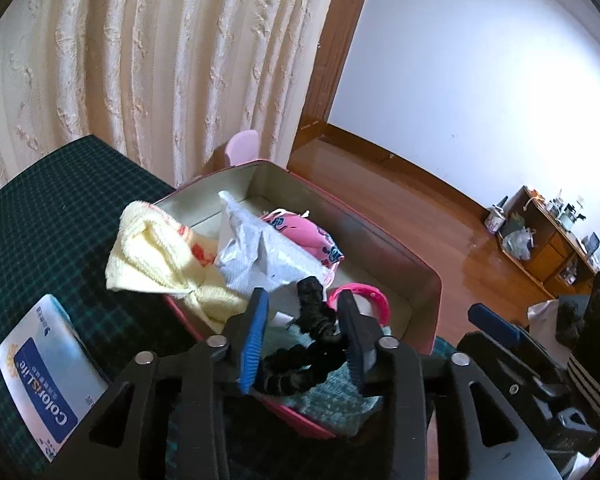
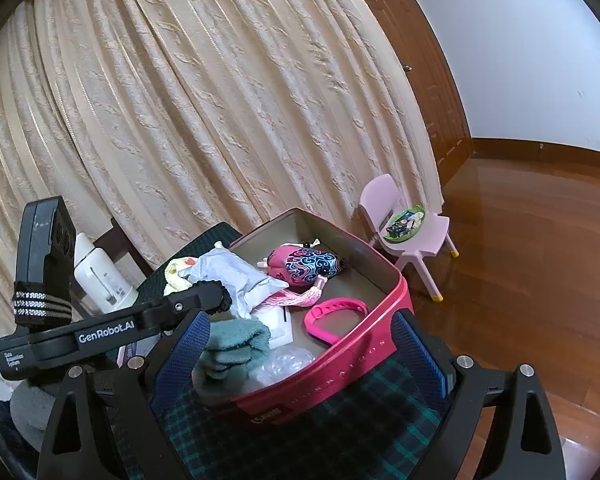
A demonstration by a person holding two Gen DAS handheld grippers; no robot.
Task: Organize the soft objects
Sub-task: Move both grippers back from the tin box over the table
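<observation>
The left gripper [image 1: 304, 312] hangs over the near end of the pink box [image 1: 380, 236], its jaws partly apart with a black scrunchie [image 1: 312, 320] between them; the dark coil lies against the inner face of the right finger and clear of the blue-ribbed left pad [image 1: 256, 340], so the hold looks slackened, though whether the scrunchie still touches both sides cannot be told. The right gripper [image 2: 300, 344] stands wide, holding nothing, its blue pads [image 2: 418, 354] set either side of the box's near wall. The box sits on a dark green checked cloth [image 1: 60, 208]. Inside, seen from the right wrist view, a teal folded cloth [image 2: 236, 344] lies at six o'clock, a pink band [image 2: 332, 316] at four, a crumpled white bag [image 2: 236, 280] at nine to ten, and a pink and blue patterned pouch [image 2: 304, 264] with a pink tassel near twelve. A pale yellow towel [image 1: 160, 256] drapes over the box's left rim. At eight o'clock in the left wrist view a tissue pack [image 1: 48, 376] lies on the cloth. Beyond the box, at two o'clock in the right view, stands a small pink chair [image 2: 412, 232].
</observation>
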